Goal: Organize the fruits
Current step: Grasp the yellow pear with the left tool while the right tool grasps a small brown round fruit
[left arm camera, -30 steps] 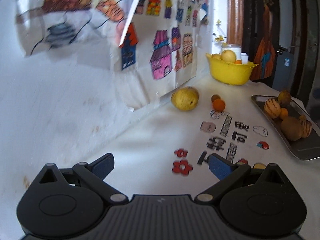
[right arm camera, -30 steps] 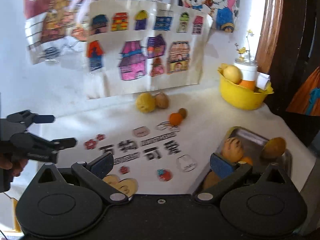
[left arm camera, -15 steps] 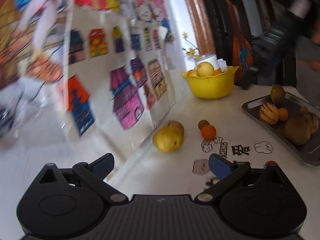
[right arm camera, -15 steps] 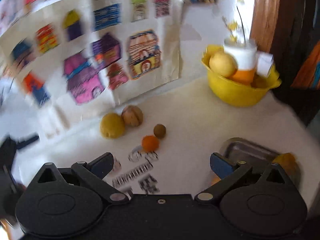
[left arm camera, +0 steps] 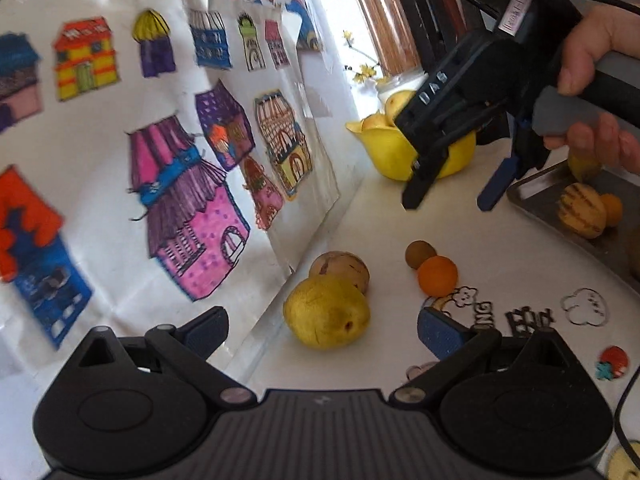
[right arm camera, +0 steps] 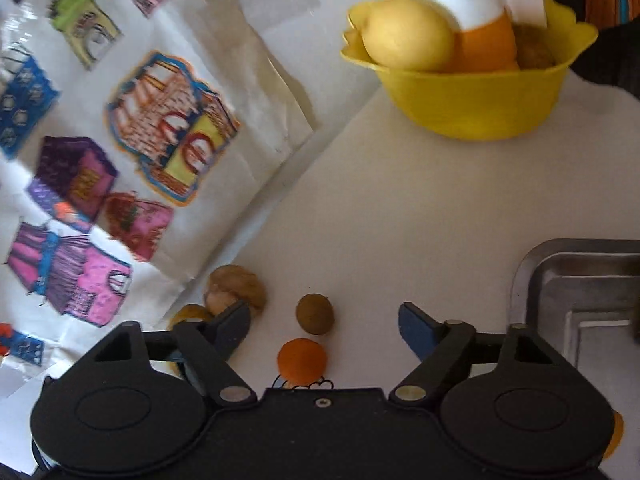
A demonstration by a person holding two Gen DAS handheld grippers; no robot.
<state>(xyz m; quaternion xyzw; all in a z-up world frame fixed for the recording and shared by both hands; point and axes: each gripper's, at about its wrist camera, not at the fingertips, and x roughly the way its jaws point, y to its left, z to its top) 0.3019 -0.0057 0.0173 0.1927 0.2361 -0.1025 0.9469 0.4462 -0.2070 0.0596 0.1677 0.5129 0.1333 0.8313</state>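
Observation:
Loose fruit lies on the white table by the wall: a yellow pear (left arm camera: 326,312), a tan fruit (left arm camera: 340,270), a small brown fruit (left arm camera: 420,254) and an orange (left arm camera: 437,276). My left gripper (left arm camera: 322,332) is open and low, just short of the pear. My right gripper (left arm camera: 451,202), held in a hand, hangs above the small fruits and tilts down. In the right wrist view the right gripper (right arm camera: 324,320) is closing, with the small brown fruit (right arm camera: 315,314) and the orange (right arm camera: 302,356) below the gap; the pads touch neither.
A yellow bowl (right arm camera: 472,100) with a pale fruit and a white-and-orange container stands at the back. A metal tray (left arm camera: 560,208) on the right holds a striped fruit (left arm camera: 582,210) and others. Paper drawings of houses (left arm camera: 192,200) cover the wall on the left.
Both grippers have moved in towards the loose fruit by the wall. The right gripper has tipped downward, come into the left wrist view, and its jaws stand narrower.

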